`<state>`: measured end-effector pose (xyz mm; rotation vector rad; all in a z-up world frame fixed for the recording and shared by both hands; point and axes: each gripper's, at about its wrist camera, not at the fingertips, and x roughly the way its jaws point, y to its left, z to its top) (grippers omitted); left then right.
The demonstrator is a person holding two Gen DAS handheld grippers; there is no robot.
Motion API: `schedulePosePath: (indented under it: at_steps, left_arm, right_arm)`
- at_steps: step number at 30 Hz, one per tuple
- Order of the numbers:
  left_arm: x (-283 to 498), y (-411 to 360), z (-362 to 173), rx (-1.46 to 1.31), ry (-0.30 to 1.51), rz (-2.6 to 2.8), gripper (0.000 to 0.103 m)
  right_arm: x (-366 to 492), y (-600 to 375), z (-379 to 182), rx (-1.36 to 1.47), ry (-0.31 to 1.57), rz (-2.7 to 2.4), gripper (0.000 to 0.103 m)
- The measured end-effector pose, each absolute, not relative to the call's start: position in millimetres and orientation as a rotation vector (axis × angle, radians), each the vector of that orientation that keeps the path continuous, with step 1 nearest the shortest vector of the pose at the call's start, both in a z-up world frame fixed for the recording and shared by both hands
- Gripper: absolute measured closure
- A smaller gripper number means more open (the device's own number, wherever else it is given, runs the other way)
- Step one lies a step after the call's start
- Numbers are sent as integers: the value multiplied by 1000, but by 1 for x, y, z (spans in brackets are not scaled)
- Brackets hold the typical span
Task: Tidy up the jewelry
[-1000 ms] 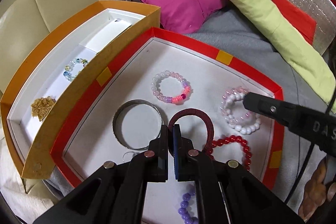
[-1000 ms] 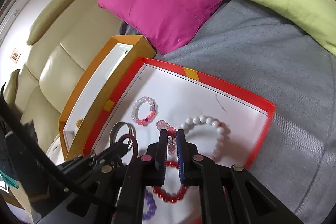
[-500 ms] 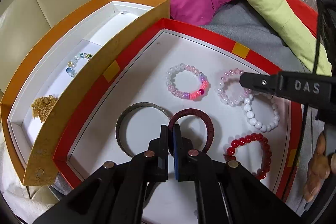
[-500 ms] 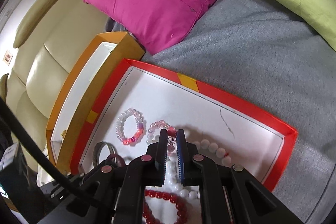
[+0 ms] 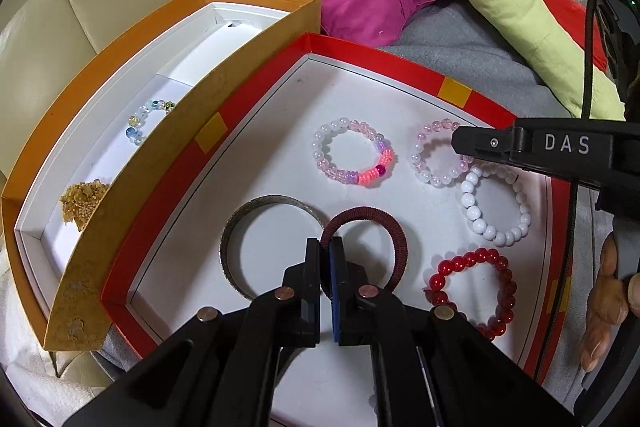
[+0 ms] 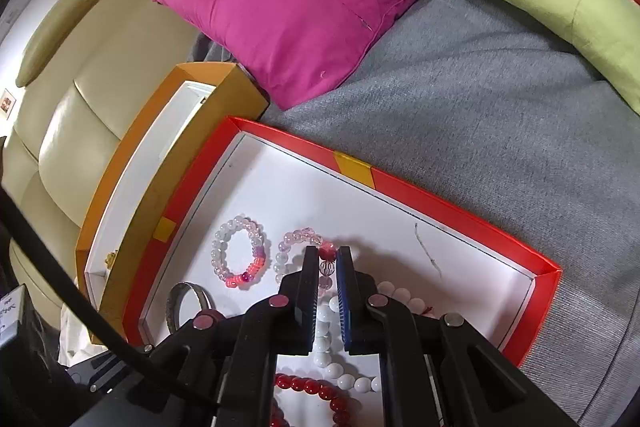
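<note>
A multicoloured glass bracelet (image 5: 149, 121) and a gold chain (image 5: 82, 202) are already laid in the orange box (image 5: 132, 183). Six pieces are left in the red tray (image 5: 400, 63). The left tool (image 5: 325, 251) is closed on the maroon band (image 5: 374, 231). The right tool (image 6: 327, 261) is clamped on the pale pink bracelet (image 6: 298, 241), held low over the tray.

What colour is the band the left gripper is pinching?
Dark maroon band; clearest in the left wrist view.
</note>
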<state>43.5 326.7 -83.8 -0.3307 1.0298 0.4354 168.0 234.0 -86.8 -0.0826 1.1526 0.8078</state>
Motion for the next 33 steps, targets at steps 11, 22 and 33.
schedulePosePath:
  at_steps: [11, 22, 33]
  left_arm:
    - [42, 327, -84, -336, 1029, 440, 99]
    - [39, 331, -79, -374, 1026, 437, 96]
    - [25, 325, -52, -381, 980, 470, 50]
  right_arm:
    - [168, 241, -87, -106, 1156, 804, 93]
    - [173, 238, -87, -115, 1161, 778, 92]
    - [159, 206, -58, -115, 1081, 751, 36]
